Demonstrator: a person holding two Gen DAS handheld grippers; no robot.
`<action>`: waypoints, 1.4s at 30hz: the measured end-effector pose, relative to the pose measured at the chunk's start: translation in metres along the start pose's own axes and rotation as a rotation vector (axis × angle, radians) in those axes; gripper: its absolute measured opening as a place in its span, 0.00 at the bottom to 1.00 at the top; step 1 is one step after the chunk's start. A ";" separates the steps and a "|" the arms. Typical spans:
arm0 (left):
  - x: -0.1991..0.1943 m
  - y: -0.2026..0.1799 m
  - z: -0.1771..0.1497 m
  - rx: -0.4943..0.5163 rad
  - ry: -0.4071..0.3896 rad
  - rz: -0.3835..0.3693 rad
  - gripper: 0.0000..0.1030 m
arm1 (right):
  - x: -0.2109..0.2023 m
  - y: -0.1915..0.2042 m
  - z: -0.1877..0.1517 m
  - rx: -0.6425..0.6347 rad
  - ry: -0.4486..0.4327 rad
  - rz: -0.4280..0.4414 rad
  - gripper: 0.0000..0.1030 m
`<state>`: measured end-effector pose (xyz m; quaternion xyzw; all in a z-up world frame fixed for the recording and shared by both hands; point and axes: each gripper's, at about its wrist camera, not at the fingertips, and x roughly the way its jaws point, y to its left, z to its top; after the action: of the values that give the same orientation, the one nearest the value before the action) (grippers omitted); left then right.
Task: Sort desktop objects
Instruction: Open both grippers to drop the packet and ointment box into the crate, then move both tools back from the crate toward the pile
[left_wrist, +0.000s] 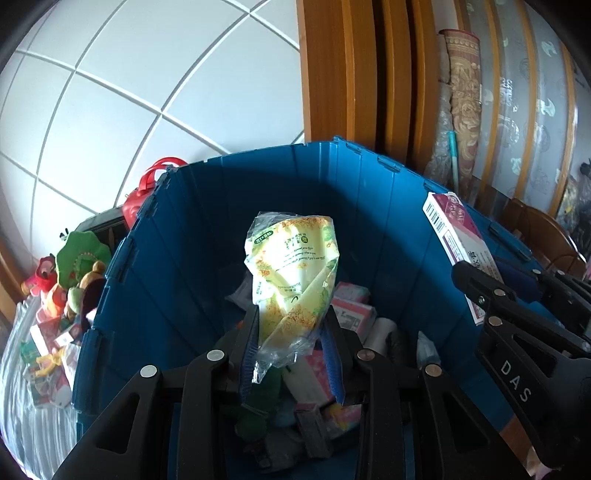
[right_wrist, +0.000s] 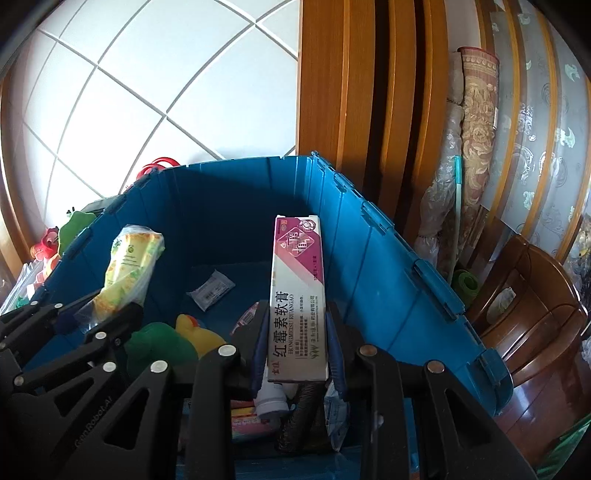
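A big blue plastic crate (left_wrist: 207, 236) (right_wrist: 384, 280) fills both views. My left gripper (left_wrist: 291, 328) is shut on a yellow-green plastic snack packet (left_wrist: 291, 266), held upright over the crate's inside; the packet also shows in the right wrist view (right_wrist: 129, 262). My right gripper (right_wrist: 297, 339) is shut on a long white and magenta ointment box (right_wrist: 297, 295), also held over the crate; this box shows at the right of the left wrist view (left_wrist: 461, 240). The crate's bottom holds several small packets, boxes and toys, among them a yellow rubber duck (right_wrist: 195, 332) and a green plush (right_wrist: 159, 347).
Left of the crate, plush toys (left_wrist: 74, 273) and small boxes (left_wrist: 48, 354) lie on a striped surface. A red bag (left_wrist: 147, 184) stands behind the crate. A white tiled wall (left_wrist: 147, 74) is behind, wooden frames (right_wrist: 369, 92) and rolled mats (right_wrist: 476, 129) to the right, a wooden chair (right_wrist: 535, 314) at far right.
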<state>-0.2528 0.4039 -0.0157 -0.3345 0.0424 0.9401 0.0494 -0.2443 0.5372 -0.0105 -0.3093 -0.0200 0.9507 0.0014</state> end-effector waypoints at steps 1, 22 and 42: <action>0.000 -0.002 0.000 0.003 -0.001 0.002 0.33 | 0.001 -0.002 0.000 0.000 0.001 -0.001 0.27; -0.017 0.005 -0.001 -0.011 -0.048 0.019 0.72 | -0.016 -0.005 0.001 0.014 -0.033 -0.033 0.60; -0.092 0.161 -0.037 -0.172 -0.155 0.225 0.80 | -0.063 0.126 0.022 -0.046 -0.173 0.101 1.00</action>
<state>-0.1785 0.2338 0.0215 -0.2573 -0.0050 0.9628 -0.0819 -0.2050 0.4095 0.0390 -0.2268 -0.0263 0.9720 -0.0553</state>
